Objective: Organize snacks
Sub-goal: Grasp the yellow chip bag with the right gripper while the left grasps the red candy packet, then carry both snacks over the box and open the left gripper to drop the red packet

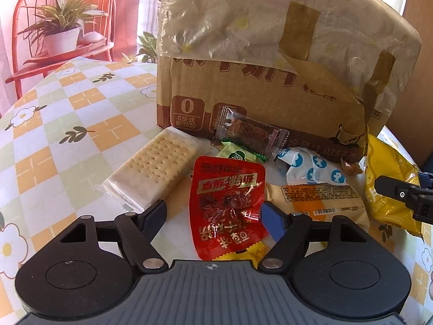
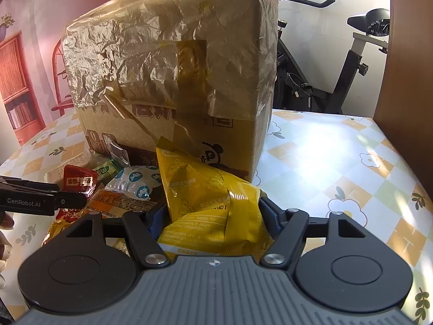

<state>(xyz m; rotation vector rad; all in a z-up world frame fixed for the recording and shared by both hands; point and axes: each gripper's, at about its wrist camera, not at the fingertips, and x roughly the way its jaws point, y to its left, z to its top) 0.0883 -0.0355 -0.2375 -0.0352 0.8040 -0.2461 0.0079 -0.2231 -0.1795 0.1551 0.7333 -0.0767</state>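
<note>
Several snacks lie in front of a taped cardboard box [image 1: 270,81]. My left gripper [image 1: 213,216] is open, its jaws either side of a red snack packet [image 1: 227,205] lying on the table. A cracker pack [image 1: 154,170] lies to the left; a brown wafer [image 1: 251,132], a green candy [image 1: 238,154], a blue-and-white packet [image 1: 311,168] and an orange-labelled pack [image 1: 319,197] lie behind and to the right. My right gripper [image 2: 211,214] is shut on a yellow snack bag [image 2: 205,195], which also shows in the left wrist view [image 1: 389,178].
The table has a checked flower cloth [image 2: 338,168]. The box [image 2: 176,81] stands tall just behind the snacks. An exercise bike [image 2: 338,75] stands behind the table on the right, a wooden panel [image 2: 406,54] at far right. A red chair with a plant [image 1: 62,32] stands at far left.
</note>
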